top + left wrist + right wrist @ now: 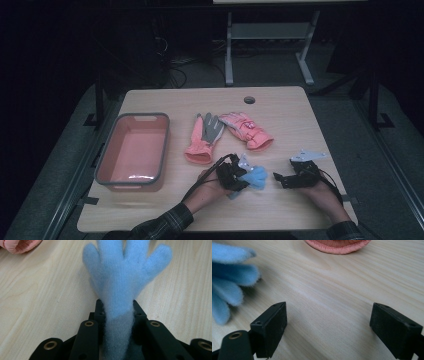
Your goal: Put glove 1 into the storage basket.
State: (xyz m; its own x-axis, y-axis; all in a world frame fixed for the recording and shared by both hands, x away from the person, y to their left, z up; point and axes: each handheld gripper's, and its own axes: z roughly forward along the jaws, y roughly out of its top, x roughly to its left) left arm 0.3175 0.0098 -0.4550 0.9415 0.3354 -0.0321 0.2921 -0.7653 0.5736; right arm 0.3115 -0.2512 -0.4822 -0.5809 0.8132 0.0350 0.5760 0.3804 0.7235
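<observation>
Blue glove (125, 277): your left gripper (117, 312) clamps its cuff, fingers splayed beyond the pads, ready to lift; right gripper (328, 322) spread, empty.

Bin (105, 165) left of gloves (227, 132), on table (280, 210)

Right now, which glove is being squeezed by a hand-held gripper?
The fluffy blue glove, pinched at its cuff by the left hand-held gripper; both pink gloves lie untouched farther back.

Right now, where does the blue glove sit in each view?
High view: blue glove low centre, in the left gripper.
Left gripper view: centre, cuff squeezed between the jaws.
Right gripper view: left edge, fingertips.
Shared landmark: pink glove.
</observation>
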